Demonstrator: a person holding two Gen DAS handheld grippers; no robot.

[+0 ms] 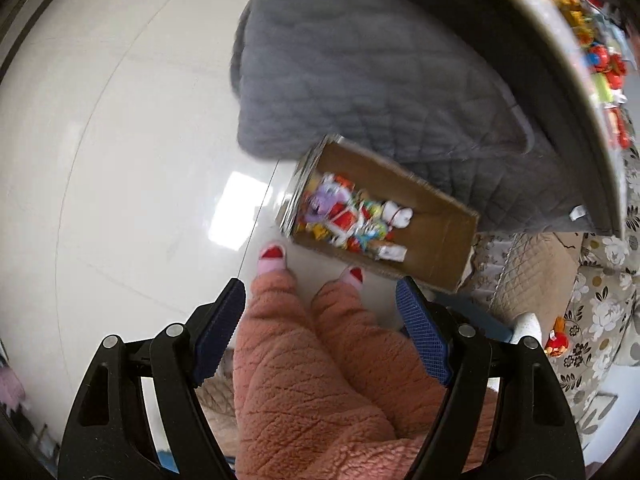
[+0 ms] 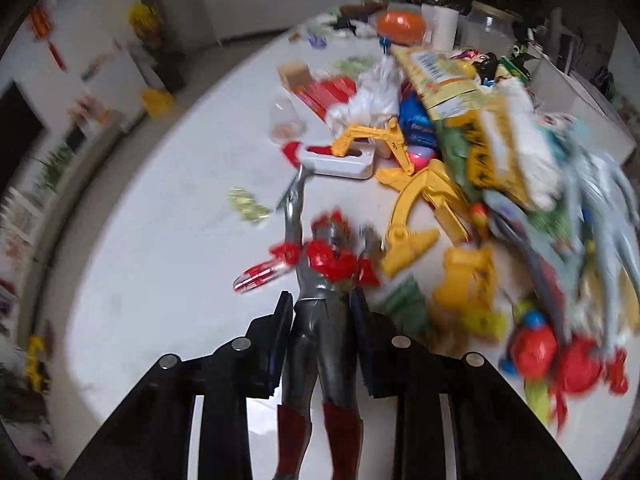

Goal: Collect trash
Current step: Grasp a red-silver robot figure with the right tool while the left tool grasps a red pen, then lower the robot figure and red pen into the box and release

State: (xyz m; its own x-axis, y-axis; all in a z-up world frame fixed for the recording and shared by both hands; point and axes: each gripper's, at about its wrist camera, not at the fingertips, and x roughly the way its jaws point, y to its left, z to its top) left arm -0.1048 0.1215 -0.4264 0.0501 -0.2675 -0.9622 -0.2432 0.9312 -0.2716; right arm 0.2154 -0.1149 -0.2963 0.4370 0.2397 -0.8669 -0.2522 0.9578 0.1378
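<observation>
Clamped at the waist by the right hand-held gripper (image 2: 322,300), a rigid, light plastic action figure (image 2: 320,280) hangs over the white table (image 2: 160,240); the left hand-held gripper (image 1: 320,312) gapes empty.

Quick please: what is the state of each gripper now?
Left gripper: open, holding nothing.
Right gripper: closed on the silver and red action figure.

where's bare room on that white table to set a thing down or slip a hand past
Free: the white table left of the toy figure held in the right tongs, out to its left edge. Crowded: the toy and wrapper pile fills the right side and far end.
</observation>
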